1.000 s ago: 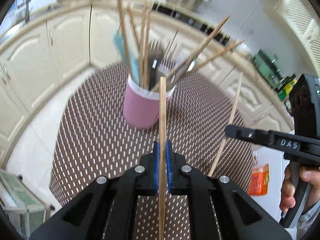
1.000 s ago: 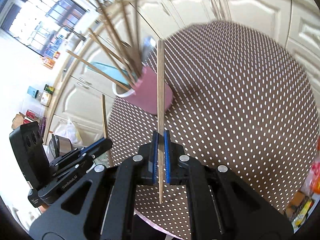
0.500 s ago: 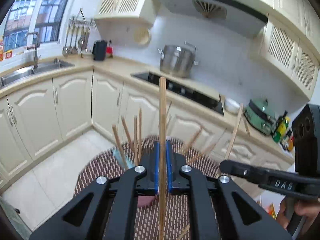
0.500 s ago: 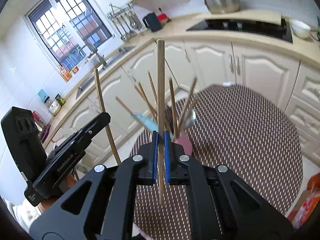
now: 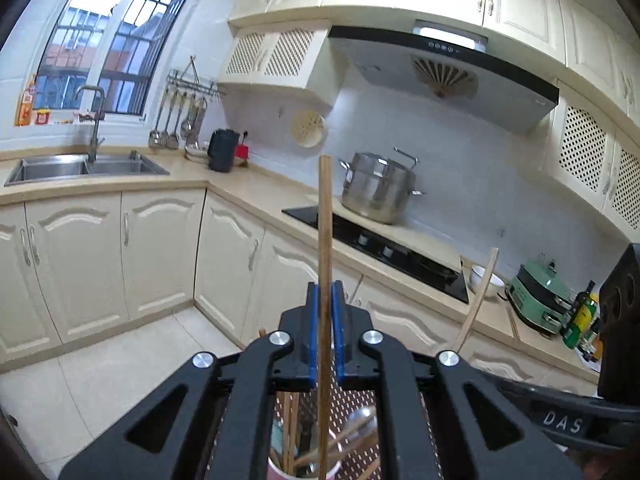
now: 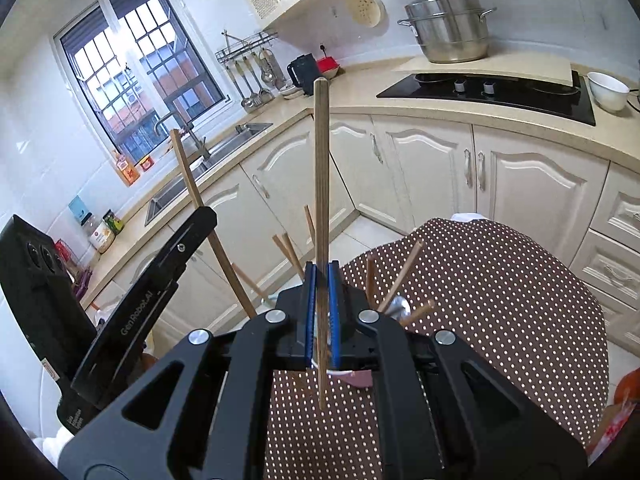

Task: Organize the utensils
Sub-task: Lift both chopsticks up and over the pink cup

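We hold one long, thin, square-section bamboo chopstick in each claw. The left claw [image 5: 324, 332] is pressed together on the left-hand bamboo chopstick [image 5: 325, 248], its blue rubber pads [image 5: 313, 332] pinching the shaft well below the blunt top end, so most of the length stands upright above the jaws while the tapered end hangs down in front of the pink cylindrical utensil cup [image 5: 280, 466]. The right claw [image 6: 321, 312] is likewise clamped on the right-hand bamboo chopstick [image 6: 321, 184], gripped low on the shaft, with a short length showing below the pads. The cup stands on the round tabletop covered in brown cloth with white dots [image 6: 500, 300] and already carries several wooden chopsticks leaning outward and what appears to be a metal spoon [image 6: 398, 306]. We judge each chopstick to be very light and stiff, with a smooth finish that may pivot or slide between flat pads if it is knocked sideways. The preferred grip is across two opposite flat faces, as now; a grip nearer the middle would reduce swing. We expect little risk of breakage, but the splayed sticks may deflect an entering tip, and the light cup could tip if pushed at its rim. We recommend lowering each tip into an open gap before releasing.
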A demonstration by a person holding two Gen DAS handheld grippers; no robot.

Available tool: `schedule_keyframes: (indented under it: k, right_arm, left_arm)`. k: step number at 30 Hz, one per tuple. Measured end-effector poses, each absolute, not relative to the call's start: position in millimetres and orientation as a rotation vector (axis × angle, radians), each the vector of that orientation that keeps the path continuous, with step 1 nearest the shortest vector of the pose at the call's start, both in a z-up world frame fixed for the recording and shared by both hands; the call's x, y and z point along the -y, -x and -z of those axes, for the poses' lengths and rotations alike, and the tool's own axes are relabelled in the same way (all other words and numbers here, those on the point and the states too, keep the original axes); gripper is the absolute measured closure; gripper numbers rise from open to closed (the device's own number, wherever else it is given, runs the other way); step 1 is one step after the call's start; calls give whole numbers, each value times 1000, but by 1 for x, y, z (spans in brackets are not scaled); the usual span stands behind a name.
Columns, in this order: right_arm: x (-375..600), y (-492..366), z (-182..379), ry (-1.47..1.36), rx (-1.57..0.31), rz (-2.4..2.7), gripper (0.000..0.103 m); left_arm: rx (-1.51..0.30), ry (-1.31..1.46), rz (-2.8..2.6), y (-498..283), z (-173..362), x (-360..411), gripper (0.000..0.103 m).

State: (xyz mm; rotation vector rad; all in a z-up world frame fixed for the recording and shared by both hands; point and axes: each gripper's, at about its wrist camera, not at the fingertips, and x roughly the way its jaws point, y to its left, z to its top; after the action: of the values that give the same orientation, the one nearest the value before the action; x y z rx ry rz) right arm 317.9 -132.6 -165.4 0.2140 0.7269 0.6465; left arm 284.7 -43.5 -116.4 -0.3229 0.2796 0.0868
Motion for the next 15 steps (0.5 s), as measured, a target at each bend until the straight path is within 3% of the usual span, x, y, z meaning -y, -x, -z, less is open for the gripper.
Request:
schedule_keyframes:
  k: [15]
  right_arm:
    - [121, -331, 174, -193, -673, -587, 97]
  left_arm:
    - [-305, 281, -78, -311, 144, 54, 97]
